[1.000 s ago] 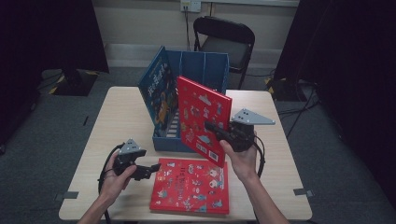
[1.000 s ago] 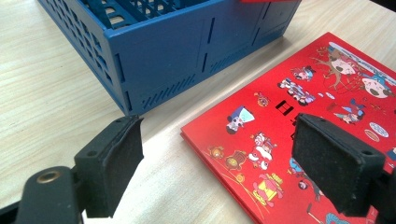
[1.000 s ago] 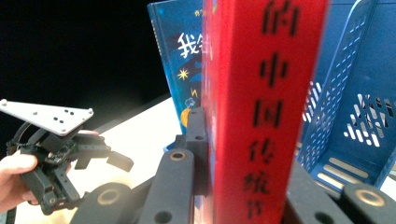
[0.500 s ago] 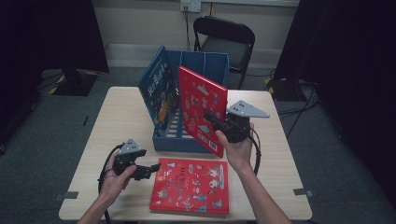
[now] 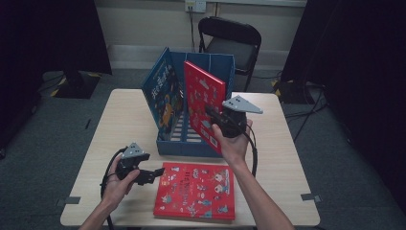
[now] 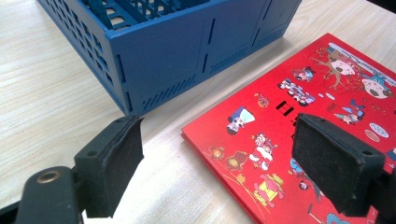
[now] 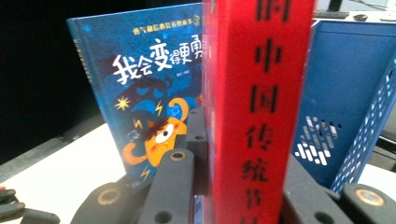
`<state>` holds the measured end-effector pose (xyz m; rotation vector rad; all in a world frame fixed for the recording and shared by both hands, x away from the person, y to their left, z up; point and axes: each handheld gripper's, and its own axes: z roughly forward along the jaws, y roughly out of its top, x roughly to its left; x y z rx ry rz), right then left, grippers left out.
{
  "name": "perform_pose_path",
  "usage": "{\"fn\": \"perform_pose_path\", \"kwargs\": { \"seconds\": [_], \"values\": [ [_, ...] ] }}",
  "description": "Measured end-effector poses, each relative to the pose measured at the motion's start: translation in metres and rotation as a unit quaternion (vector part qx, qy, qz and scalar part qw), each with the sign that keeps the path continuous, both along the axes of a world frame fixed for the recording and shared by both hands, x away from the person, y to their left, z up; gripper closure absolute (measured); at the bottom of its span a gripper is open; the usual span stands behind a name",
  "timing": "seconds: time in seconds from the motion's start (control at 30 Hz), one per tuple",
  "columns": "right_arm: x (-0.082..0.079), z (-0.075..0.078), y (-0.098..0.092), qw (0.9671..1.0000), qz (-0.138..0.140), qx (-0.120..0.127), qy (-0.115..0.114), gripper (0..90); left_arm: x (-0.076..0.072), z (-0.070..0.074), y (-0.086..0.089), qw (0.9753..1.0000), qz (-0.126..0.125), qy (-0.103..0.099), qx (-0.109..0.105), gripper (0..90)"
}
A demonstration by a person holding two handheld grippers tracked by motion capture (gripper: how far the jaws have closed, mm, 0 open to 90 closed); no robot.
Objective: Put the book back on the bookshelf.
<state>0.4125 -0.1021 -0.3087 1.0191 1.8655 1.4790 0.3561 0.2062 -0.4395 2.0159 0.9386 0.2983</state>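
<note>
Right gripper: my jaws are clamped on the upright red book, one on each cover near its spine; in the right gripper view the spine with its black characters runs up between them.
Upright red book: I hold it lifted and nearly vertical above the blue crate, at the crate's right half, its lower edge over the front wall.
Blue book: it stands in the crate's left part, leaning against the left side, its cover facing the red book; in the right gripper view it sits just behind and beside the spine.
Left gripper: my jaws stand wide apart and hold nothing; they hover low over the counter at the left edge of the flat red book.
Flat red book: it lies face up on the counter, just in front of the crate; in the left gripper view its near corner lies between my two pads, one pad over the wood, the other over the cover.
Crate: it rests mid-counter, its front corner near the flat book but not touching it.
</note>
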Motion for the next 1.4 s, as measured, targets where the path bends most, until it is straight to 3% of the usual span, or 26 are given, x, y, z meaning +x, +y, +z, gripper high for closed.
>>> {"fn": "perform_pose_path", "kwargs": {
  "seconds": [0.9, 1.17, 1.3, 1.4],
  "values": [
    [0.059, -0.010, 0.035, 0.9967, -0.080, 0.006, 0.013, 80.4, 0.000, -0.001, -0.001, 1.0000, -0.002, 0.000, 0.001, 16.1],
    [0.070, -0.016, 0.042, 0.9951, -0.098, 0.007, 0.015, 80.4, -0.001, -0.002, -0.002, 1.0000, -0.007, -0.002, 0.004, 16.1],
    [0.075, -0.021, 0.045, 0.9945, -0.100, 0.015, 0.027, 80.4, -0.001, -0.001, -0.003, 0.9999, -0.008, -0.003, 0.005, 16.1],
    [0.075, -0.023, 0.049, 0.9936, -0.111, 0.004, 0.019, 80.4, -0.001, -0.002, -0.002, 1.0000, -0.008, -0.004, 0.005, 16.1]
  ]
}}
